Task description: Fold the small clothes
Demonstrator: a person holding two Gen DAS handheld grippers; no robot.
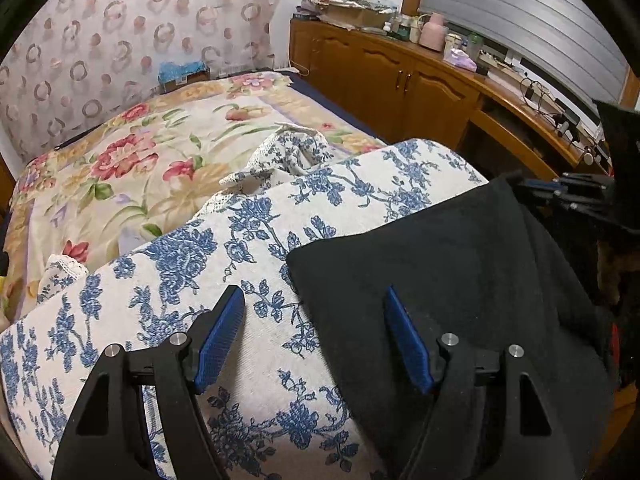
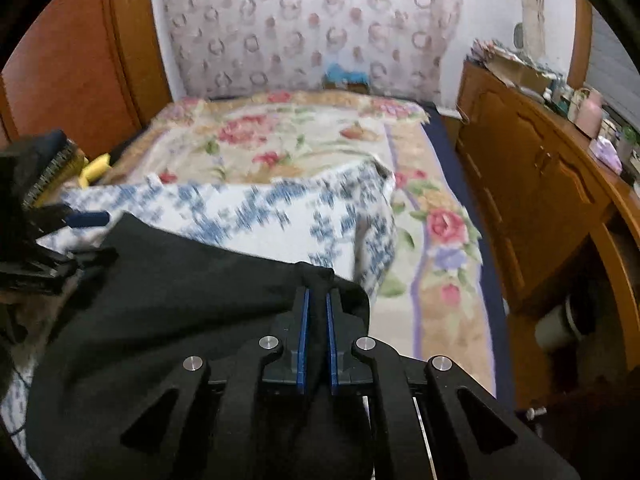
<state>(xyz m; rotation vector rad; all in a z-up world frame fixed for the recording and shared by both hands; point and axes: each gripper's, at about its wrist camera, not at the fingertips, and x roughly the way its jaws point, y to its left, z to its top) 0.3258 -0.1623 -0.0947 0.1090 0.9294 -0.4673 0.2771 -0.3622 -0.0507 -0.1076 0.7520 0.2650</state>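
Observation:
A black garment (image 1: pixel 440 264) lies spread on a white cloth with blue flowers (image 1: pixel 224 248). My left gripper (image 1: pixel 314 300) hovers open over the garment's left edge, one blue pad above the flowered cloth and the other above the black fabric, neither pressing. In the right wrist view, my right gripper (image 2: pixel 317 296) is shut on a fold at the edge of the black garment (image 2: pixel 168 292), with fabric pinched between its blue pads. The left gripper's blue pad (image 2: pixel 86 218) shows at that view's left edge. The right gripper's black frame (image 1: pixel 576 196) shows at the far right of the left wrist view.
Beyond the flowered cloth stretches a bed with a pink-and-green floral blanket (image 1: pixel 132 172). A wooden cabinet (image 1: pixel 400 84) with bottles and clutter on top runs along the right side. A patterned curtain (image 1: pixel 120 32) hangs behind the bed. A yellow object (image 2: pixel 94 168) lies at left.

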